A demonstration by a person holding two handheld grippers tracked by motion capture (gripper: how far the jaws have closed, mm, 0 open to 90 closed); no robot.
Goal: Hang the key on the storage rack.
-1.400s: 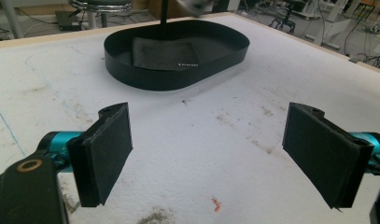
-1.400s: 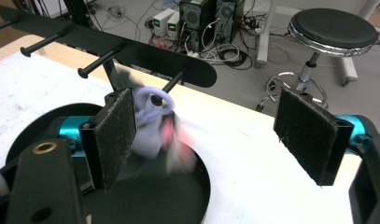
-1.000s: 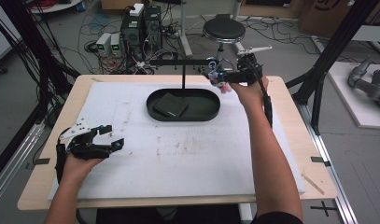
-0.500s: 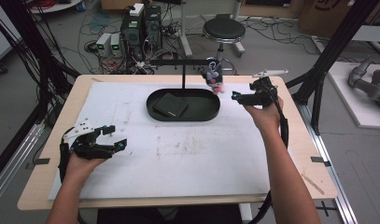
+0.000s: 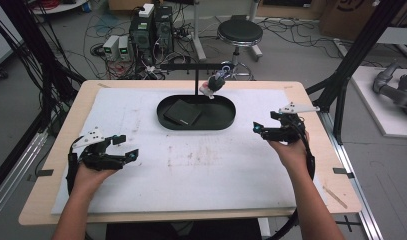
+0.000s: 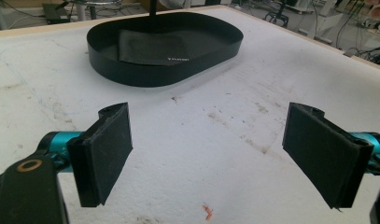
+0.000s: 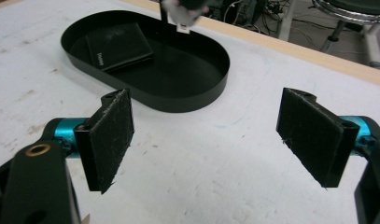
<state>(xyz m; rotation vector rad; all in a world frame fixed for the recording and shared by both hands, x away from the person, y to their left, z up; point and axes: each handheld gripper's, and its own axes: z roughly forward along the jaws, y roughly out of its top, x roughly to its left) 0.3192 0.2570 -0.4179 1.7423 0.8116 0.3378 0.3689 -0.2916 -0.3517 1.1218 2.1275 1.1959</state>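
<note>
Tray (image 5: 226, 120), black, oval and shallow, sits mid-worktop with a flat black wallet (image 5: 182, 113) inside. Left tool (image 5: 128, 145) and right tool (image 5: 257, 128) both gape wide, holding nothing, above the rough white mat (image 5: 206, 170).

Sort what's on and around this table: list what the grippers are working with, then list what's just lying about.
Likely part of the job:
- black oval tray
- dark wallet lying in the tray
- small item hanging from the stand
- left gripper and right gripper, jaws apart, empty

Just lying about:
- stool
- floor electronics
</note>
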